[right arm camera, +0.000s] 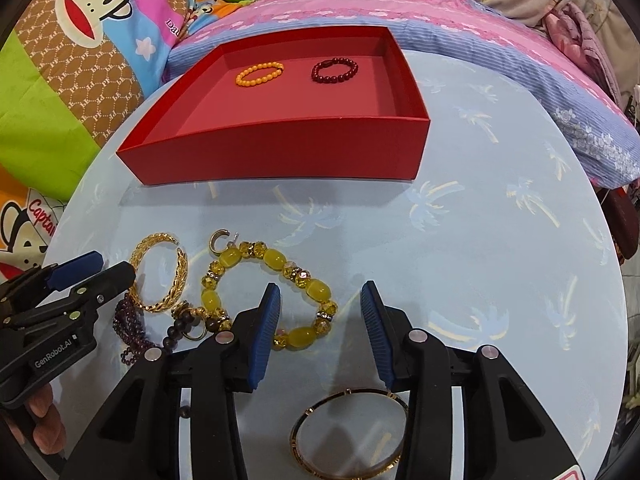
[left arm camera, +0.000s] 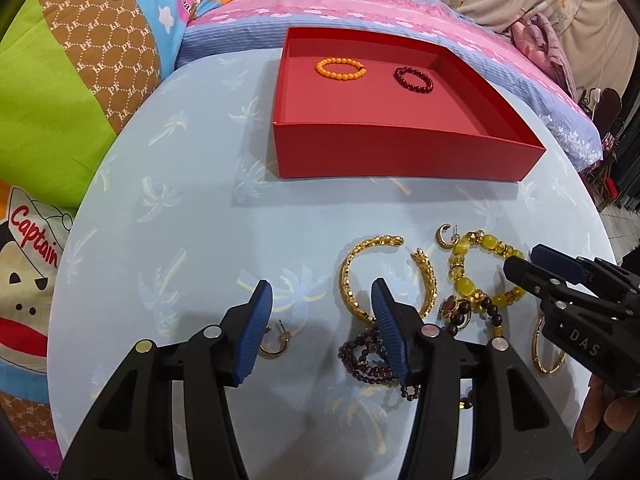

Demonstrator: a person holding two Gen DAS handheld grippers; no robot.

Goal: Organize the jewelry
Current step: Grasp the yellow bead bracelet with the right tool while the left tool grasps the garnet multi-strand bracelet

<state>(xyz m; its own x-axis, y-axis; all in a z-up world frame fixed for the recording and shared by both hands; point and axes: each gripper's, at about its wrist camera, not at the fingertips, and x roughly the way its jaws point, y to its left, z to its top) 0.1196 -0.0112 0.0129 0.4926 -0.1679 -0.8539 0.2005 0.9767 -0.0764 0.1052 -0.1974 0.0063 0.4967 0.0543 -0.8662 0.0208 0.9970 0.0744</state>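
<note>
A red box (left arm camera: pixel 400 152) (right arm camera: pixel 280 152) at the back of the table holds an orange bead bracelet (left arm camera: pixel 340 68) (right arm camera: pixel 259 74) and a dark red bead bracelet (left arm camera: pixel 414 79) (right arm camera: pixel 334 71). In front lie a gold cuff (left arm camera: pixel 348 280) (right arm camera: pixel 176 284), a yellow bead bracelet (left arm camera: pixel 476 264) (right arm camera: pixel 272 260), dark purple beads (left arm camera: pixel 360 356) (right arm camera: pixel 128 320), a gold hoop earring (left arm camera: pixel 274 346) and a black-gold bangle (right arm camera: pixel 348 436). My left gripper (left arm camera: pixel 322 308) is open above the cuff's left edge. My right gripper (right arm camera: pixel 320 312) is open over the yellow bracelet's right side.
The round table (left arm camera: pixel 180 220) has a light blue palm-print cover. Another small gold earring (left arm camera: pixel 444 236) (right arm camera: pixel 218 240) lies behind the yellow bracelet. A ring and brown beads (right arm camera: pixel 192 320) lie between the piles. A bed with patterned blankets (left arm camera: pixel 60 100) surrounds the table.
</note>
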